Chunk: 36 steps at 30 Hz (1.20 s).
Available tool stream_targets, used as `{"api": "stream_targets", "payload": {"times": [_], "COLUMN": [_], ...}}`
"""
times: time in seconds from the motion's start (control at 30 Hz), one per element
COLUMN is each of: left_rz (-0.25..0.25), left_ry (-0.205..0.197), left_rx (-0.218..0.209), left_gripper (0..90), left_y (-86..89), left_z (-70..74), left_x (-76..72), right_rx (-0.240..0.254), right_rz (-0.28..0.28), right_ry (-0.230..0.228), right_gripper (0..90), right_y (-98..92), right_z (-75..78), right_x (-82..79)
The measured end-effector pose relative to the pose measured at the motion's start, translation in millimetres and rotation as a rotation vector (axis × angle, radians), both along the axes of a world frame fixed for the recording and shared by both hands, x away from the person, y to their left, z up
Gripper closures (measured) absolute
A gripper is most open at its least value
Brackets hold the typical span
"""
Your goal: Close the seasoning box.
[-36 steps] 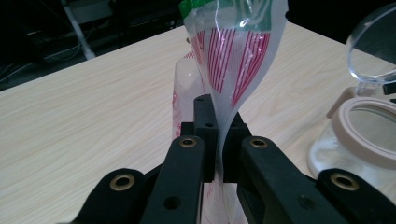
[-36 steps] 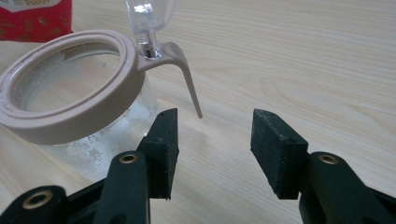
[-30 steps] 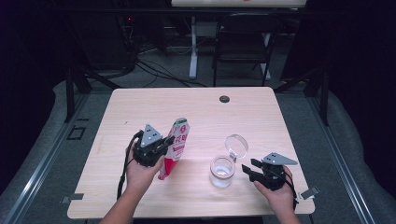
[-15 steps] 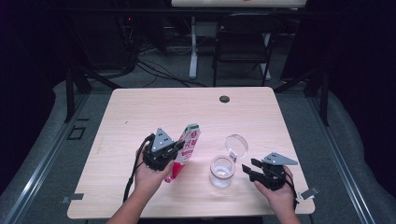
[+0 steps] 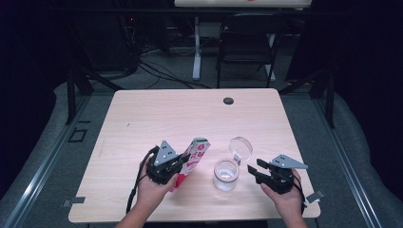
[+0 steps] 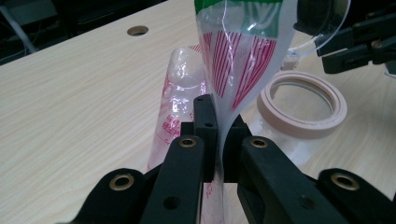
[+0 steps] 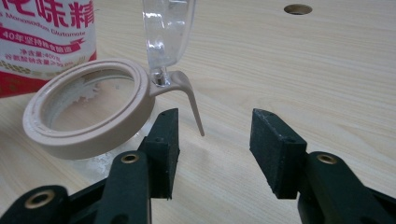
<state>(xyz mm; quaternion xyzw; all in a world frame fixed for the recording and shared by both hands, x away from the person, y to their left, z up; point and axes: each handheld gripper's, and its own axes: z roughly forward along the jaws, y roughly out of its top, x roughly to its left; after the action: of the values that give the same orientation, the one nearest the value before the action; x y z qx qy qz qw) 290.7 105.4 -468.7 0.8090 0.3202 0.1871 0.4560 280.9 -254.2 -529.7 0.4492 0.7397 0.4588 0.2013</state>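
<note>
A red-and-white plastic bag (image 5: pixel 194 156) with a green top edge (image 6: pixel 243 56) hangs tilted over the table, its top leaning toward the jar. My left gripper (image 5: pixel 183 162) is shut on it, the pads pinching the thin film (image 6: pixel 218 126). To its right stands a clear jar (image 5: pixel 225 174) with a beige rim (image 7: pixel 88 126) and its clear flip lid (image 5: pixel 241 147) standing open (image 7: pixel 166 28). My right gripper (image 5: pixel 252 172) rests just right of the jar, open, with nothing between its pads (image 7: pixel 215 140). The bag's printed face (image 7: pixel 46 37) shows behind the jar.
The wooden table (image 5: pixel 166 114) has a round cable hole (image 5: pixel 228 100) near its far edge. A dark chair (image 5: pixel 247 42) and cables stand on the floor beyond. The table's near edge lies just under both hands.
My left gripper has carried the bag to the right and slightly down, closer to the jar, and the bag now leans more toward it. The right gripper has stayed put.
</note>
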Motion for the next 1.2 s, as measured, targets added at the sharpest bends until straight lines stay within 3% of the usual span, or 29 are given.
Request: {"api": "stream_targets", "payload": {"times": [0.2,0.4,0.6,0.73,1.2], "left_rz": [-0.011,-0.012,-0.025,-0.027,-0.030], "left_ry": [0.014,0.036,0.055,0.061,0.081], "left_rx": [-0.004,-0.018,0.002,-0.029,-0.059], "left_gripper": [89.0,88.7,88.1,87.8,87.4], "left_y": [1.9,4.6,4.7,5.7,5.7], "left_z": [-8.2,-19.8,-32.5,-40.6,-43.2], "left_x": [-6.9,-13.5,-18.5,-22.4,-24.4], "right_rx": [0.019,0.023,0.026,0.022,0.033], "right_rz": [0.006,0.024,0.043,0.072,0.142], "right_ry": [0.033,0.026,-0.002,-0.016,-0.059], "right_gripper": [60.3,64.9,69.6,73.1,78.2], "right_y": [-3.0,-4.6,-3.7,-1.0,10.1], "right_z": [2.7,6.9,15.1,22.2,50.0], "right_x": [-1.9,-4.4,-8.6,-11.3,-21.2]}}
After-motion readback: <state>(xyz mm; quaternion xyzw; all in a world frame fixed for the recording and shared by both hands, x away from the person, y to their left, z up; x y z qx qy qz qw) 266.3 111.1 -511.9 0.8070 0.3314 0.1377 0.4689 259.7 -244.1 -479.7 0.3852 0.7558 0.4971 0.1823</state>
